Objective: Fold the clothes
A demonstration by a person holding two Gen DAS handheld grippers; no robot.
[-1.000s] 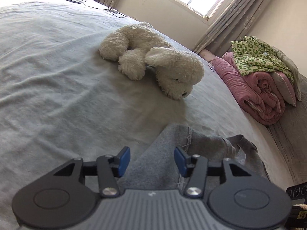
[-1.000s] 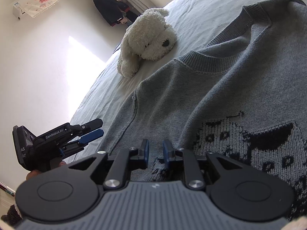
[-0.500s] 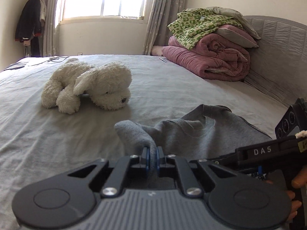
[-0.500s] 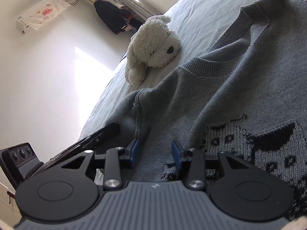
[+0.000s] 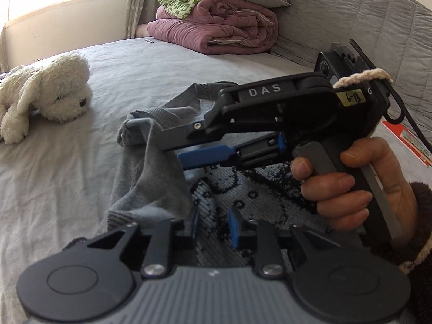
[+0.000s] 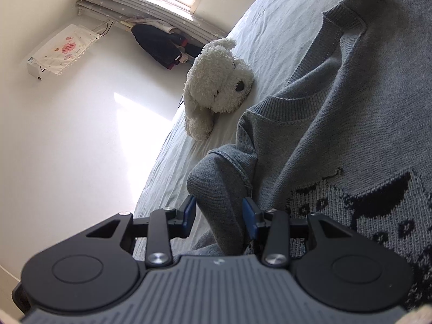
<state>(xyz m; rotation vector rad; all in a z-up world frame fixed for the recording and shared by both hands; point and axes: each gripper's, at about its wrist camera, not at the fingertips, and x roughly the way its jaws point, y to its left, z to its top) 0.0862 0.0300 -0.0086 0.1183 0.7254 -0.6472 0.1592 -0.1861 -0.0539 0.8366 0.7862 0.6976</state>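
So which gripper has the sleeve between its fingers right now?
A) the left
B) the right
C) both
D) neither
B: in the right wrist view the grey sleeve sits in the right gripper, between its blue pads, while the left gripper is open with no cloth in the gap, only the patterned knit of the sweater beyond it.

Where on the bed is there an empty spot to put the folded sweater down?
The bare sheet between the plush dog and the grey sweater is free. So is the stretch between the dog and the pink quilt pile. It is crowded around the sweater, where the right gripper and left gripper meet.
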